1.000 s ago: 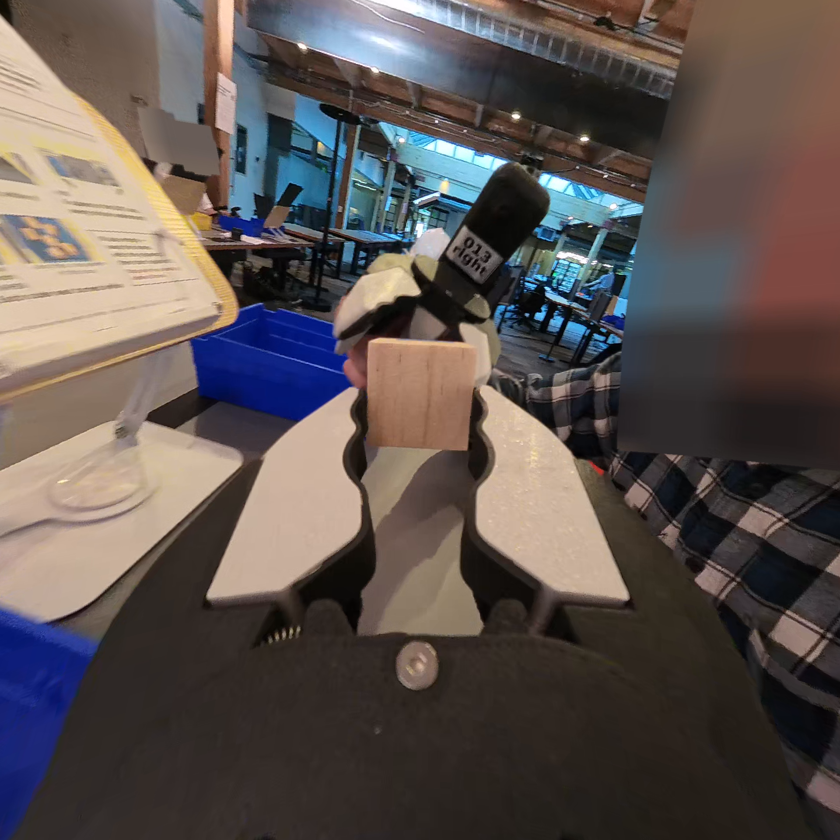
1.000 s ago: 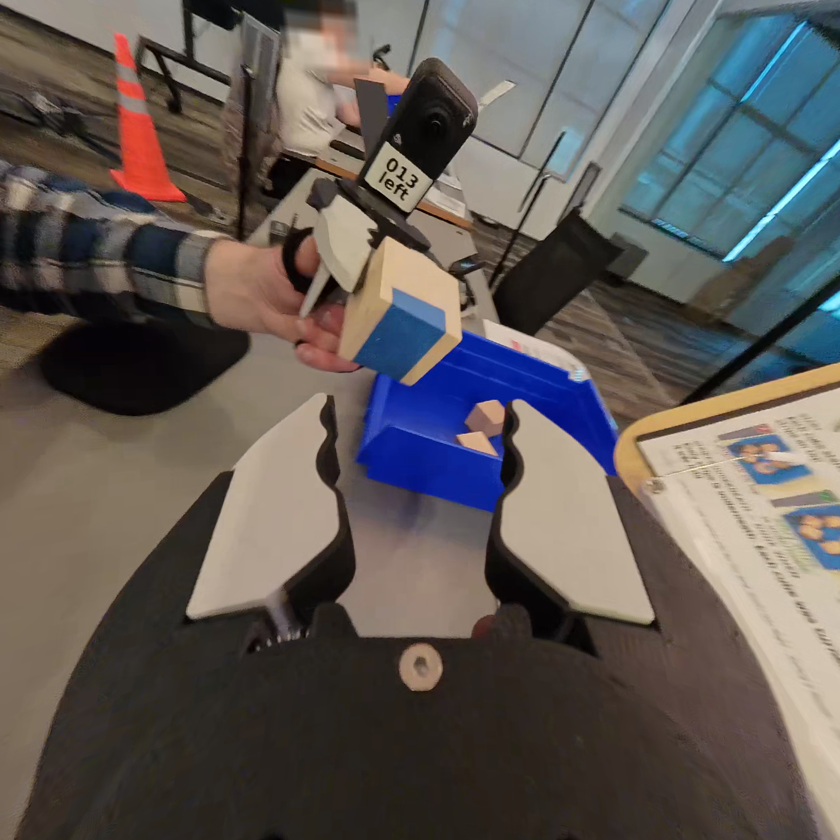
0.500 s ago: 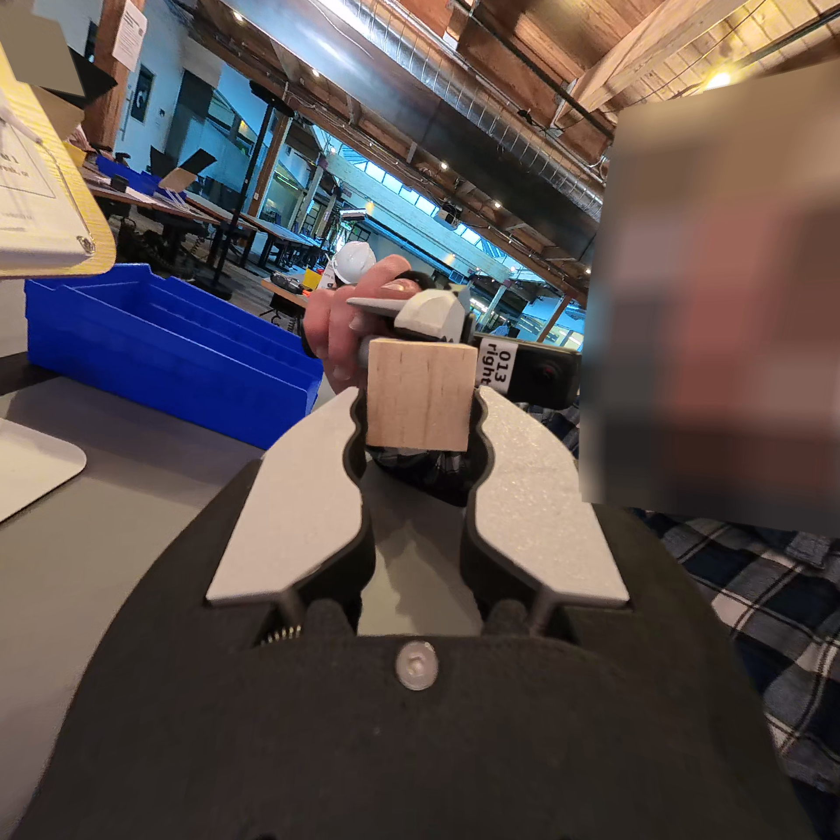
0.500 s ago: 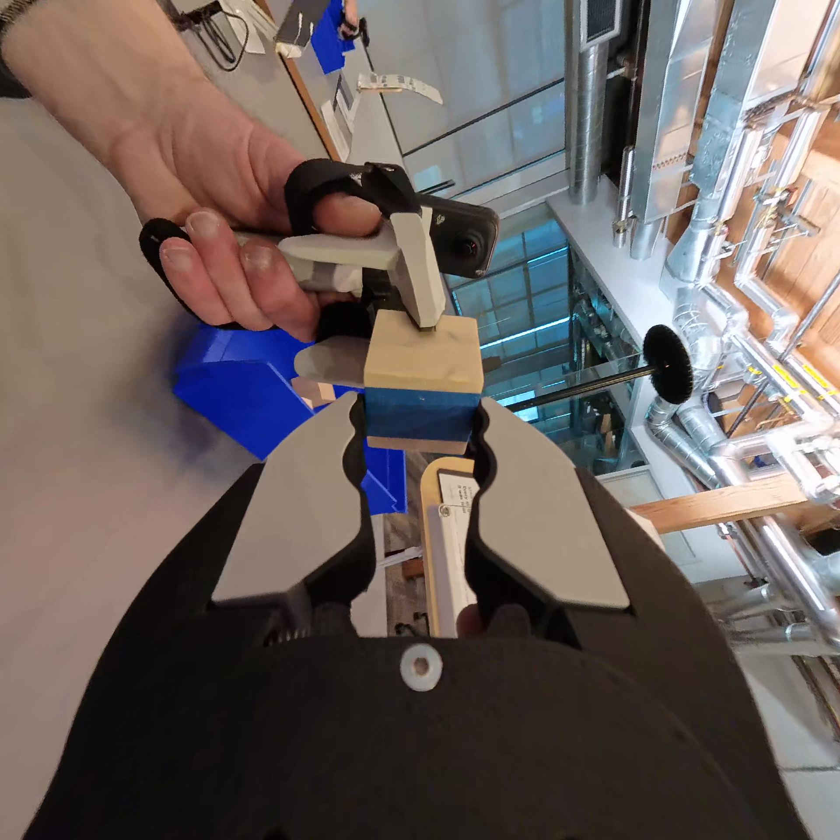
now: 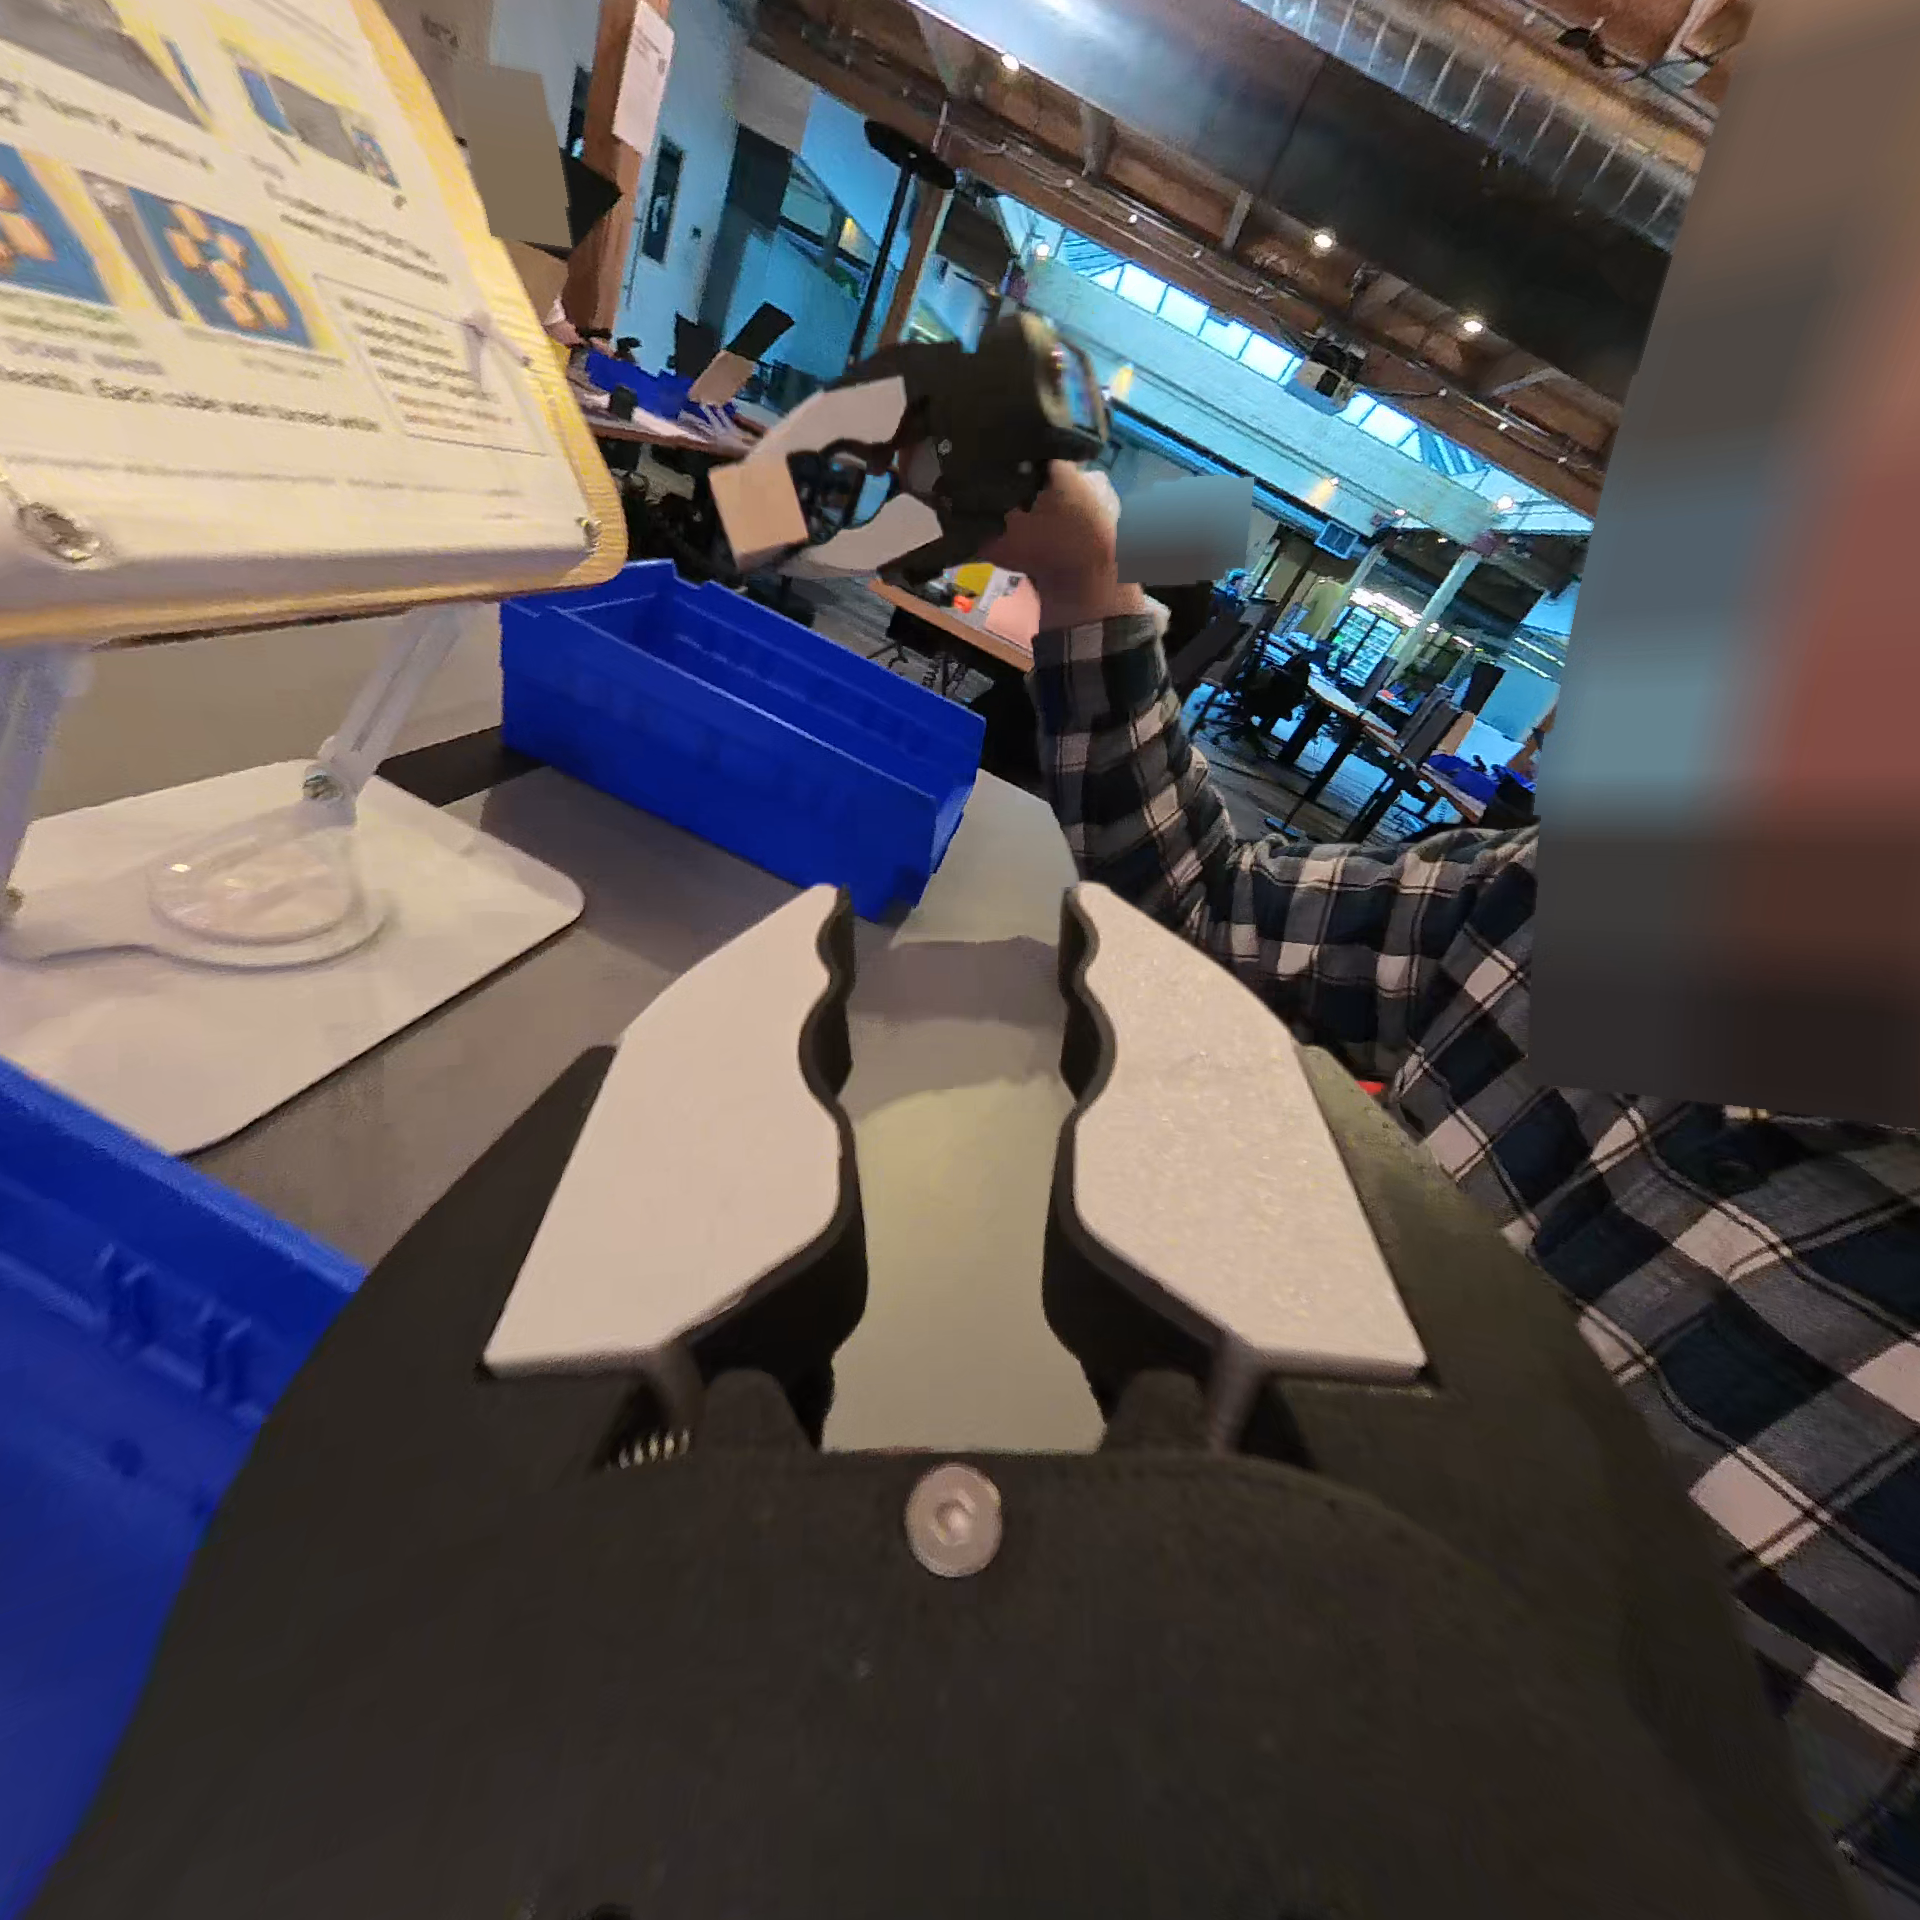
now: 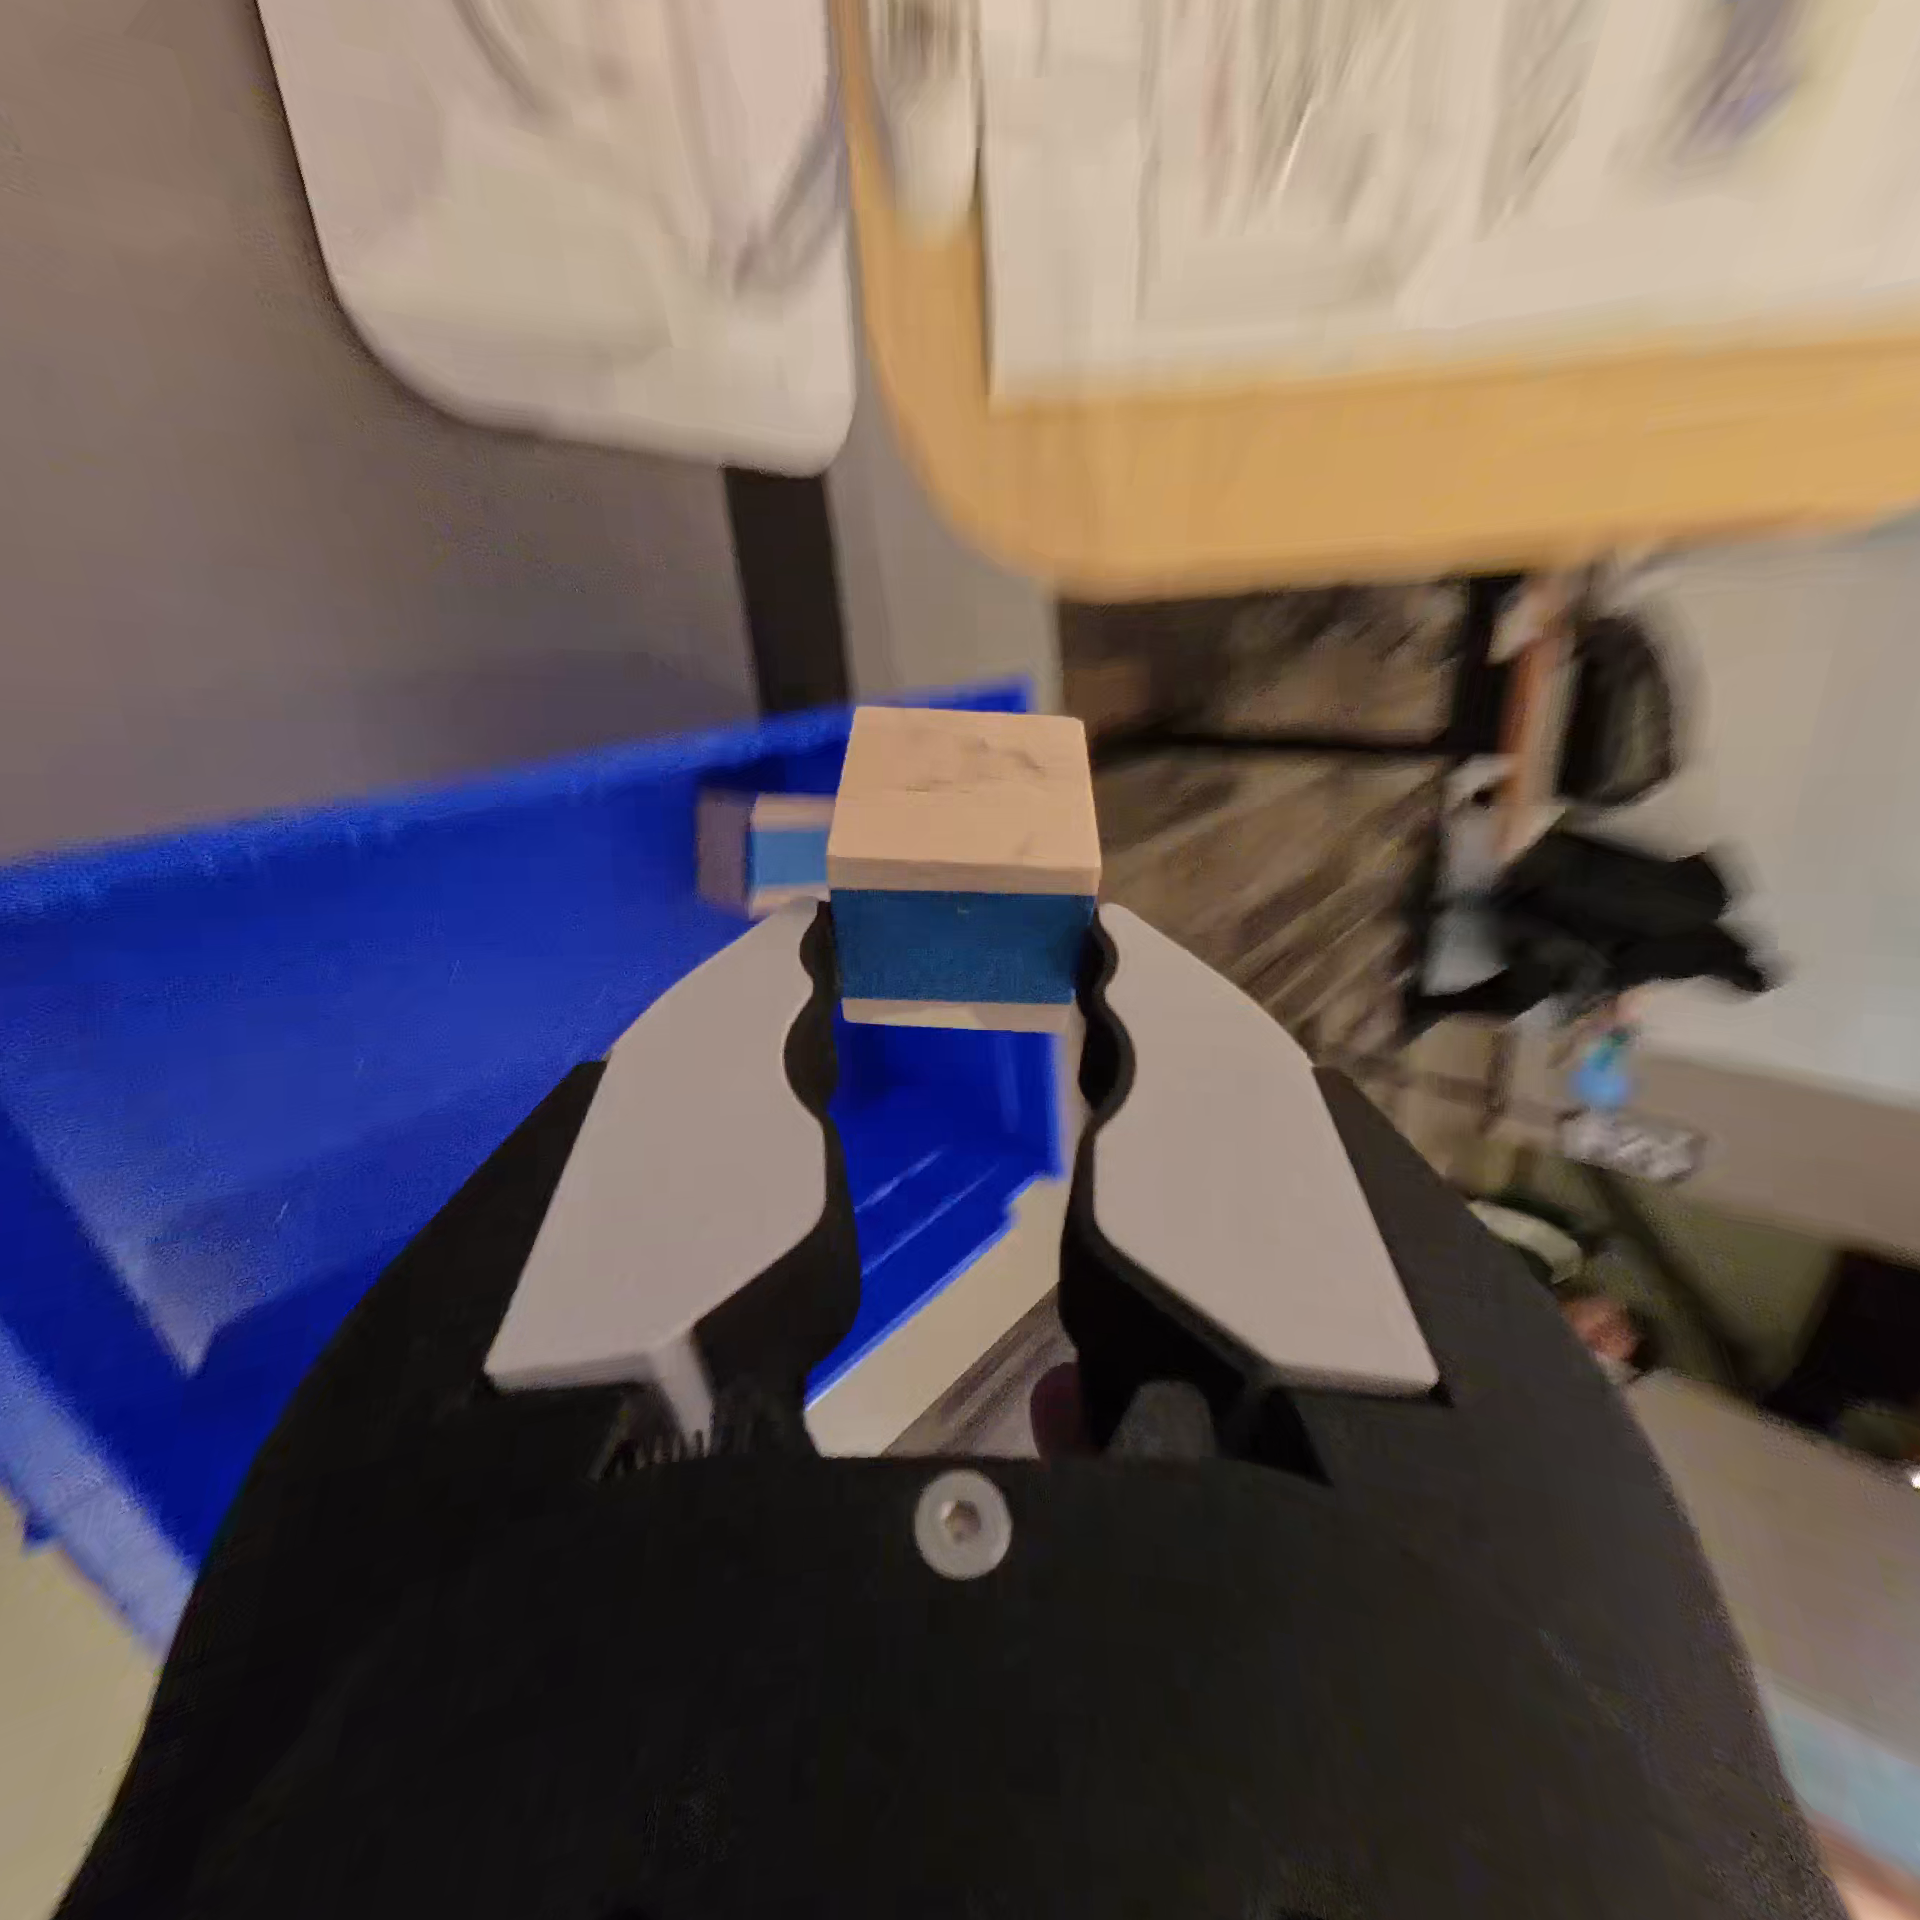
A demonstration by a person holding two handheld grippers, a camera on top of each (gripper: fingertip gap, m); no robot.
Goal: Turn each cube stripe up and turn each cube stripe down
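From my left wrist, my left claw (image 5: 956, 935) stands released, its fingers apart with only the grey table (image 5: 665, 894) between them. A blue bin (image 5: 727, 717) sits just beyond the tips, and my right claw (image 5: 821, 499) is raised well past it.

From my right wrist, my right claw (image 6: 958, 961) is clenched on the wooden cube (image 6: 961, 873), both fingertips pressing its sides, the blue stripe facing me. Another striped cube (image 6: 764, 857) lies in the blue bin (image 6: 312, 987) behind.
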